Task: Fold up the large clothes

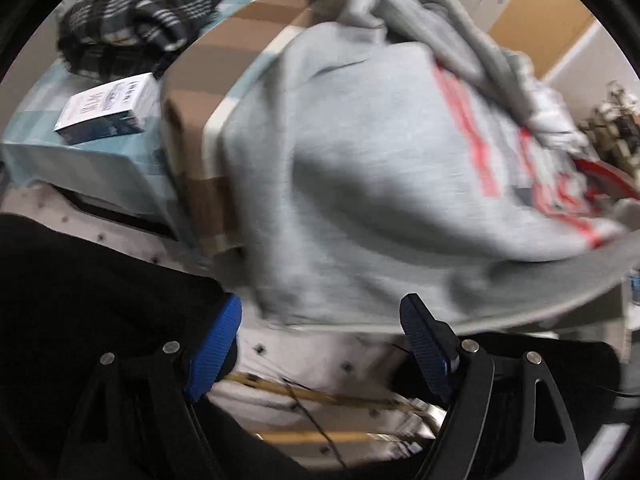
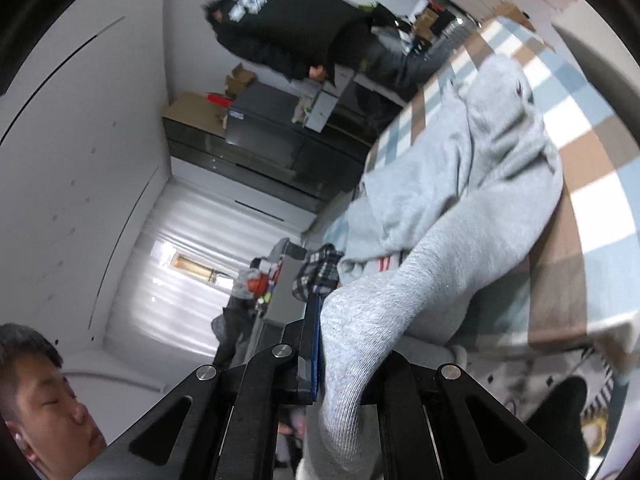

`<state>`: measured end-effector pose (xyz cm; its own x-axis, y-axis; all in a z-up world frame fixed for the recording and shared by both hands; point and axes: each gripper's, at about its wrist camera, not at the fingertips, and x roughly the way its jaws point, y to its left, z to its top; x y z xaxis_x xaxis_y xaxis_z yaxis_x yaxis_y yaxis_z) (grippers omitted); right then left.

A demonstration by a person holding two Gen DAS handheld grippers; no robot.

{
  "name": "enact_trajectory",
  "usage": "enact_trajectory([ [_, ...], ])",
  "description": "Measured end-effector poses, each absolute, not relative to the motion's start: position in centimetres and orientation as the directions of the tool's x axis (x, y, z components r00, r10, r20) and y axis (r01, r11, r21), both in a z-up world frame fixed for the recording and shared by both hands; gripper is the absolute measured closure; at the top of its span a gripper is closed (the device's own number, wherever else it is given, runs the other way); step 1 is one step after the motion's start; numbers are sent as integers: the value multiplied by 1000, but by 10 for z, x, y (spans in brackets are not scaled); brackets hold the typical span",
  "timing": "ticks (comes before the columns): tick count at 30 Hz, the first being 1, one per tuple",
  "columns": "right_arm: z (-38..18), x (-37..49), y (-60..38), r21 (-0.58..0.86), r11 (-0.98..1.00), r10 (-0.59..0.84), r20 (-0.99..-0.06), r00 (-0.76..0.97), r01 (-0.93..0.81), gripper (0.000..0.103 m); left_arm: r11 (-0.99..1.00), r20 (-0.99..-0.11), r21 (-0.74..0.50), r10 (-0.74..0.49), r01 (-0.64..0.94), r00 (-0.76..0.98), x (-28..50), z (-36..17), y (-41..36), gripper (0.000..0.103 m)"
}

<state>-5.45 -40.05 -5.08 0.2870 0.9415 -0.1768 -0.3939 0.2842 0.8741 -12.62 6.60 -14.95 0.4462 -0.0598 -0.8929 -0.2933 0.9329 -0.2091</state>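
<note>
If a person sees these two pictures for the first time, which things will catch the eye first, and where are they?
First comes the big grey sweatshirt with red print, heaped over the checked bedcover and filling the middle of the left wrist view. Next, the right tool is shut on a grey sleeve that runs up to the heap, while the left tool hangs open below the hem. A black plaid garment lies at the upper left.

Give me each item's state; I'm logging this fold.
Grey sweatshirt: crumpled on the checked bed cover, sleeve lifted.
Sleeve: clamped.
Right gripper: shut on sleeve.
Left gripper: open, empty.
Plaid garment: bunched.
Small box: closed.
</note>
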Motion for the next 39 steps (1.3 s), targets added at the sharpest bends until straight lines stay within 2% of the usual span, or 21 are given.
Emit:
enact_trajectory([
  [3,-45,-51,-412,878,260,940,-135,314,-402,96,939,-882,-163,-2,-302,471,-124,-159,71,25],
  [9,-36,-44,-413,882,207,949,-76,306,-424,96,931,-895,-147,19,-334,446,-116,-186,85,25],
  [12,-30,-42,-406,877,197,953,-67,296,-438,96,912,-897,-249,-91,-327,432,-113,-210,85,25],
  [14,-27,-41,-403,876,189,955,-58,292,-443,96,901,-902,-268,-110,-342,418,-110,-227,91,25],
  [17,-24,-41,-401,874,191,956,-61,288,-447,96,893,-870,-280,-81,-351,487,-111,-236,100,25],
  [21,-25,-43,-401,870,190,959,-65,275,-456,96,875,-841,-362,-157,-323,517,-110,-251,107,25],
  [22,-25,-44,-401,869,189,959,-64,275,-457,96,863,-838,-379,-168,-333,519,-111,-255,111,28],
  [24,-25,-43,-400,869,187,960,-64,272,-458,96,860,-828,-390,-170,-330,534,-114,-254,117,52],
  [26,-26,-42,-399,868,184,961,-61,269,-461,96,856,-801,-427,-208,-292,562,-118,-248,119,85],
  [28,-27,-42,-400,868,181,962,-58,267,-462,96,834,-757,-498,-285,-237,588,-123,-240,120,96],
  [29,-28,-43,-401,870,178,962,-55,269,-460,96,826,-746,-517,-305,-226,592,-126,-236,120,99],
  [32,-31,-43,-403,873,178,960,-54,274,-454,96,771,-694,-609,-404,-187,596,-139,-227,128,100],
  [39,-47,-52,-413,887,185,956,-62,288,-424,96,724,-618,-684,-508,-90,600,-171,-176,132,102],
])
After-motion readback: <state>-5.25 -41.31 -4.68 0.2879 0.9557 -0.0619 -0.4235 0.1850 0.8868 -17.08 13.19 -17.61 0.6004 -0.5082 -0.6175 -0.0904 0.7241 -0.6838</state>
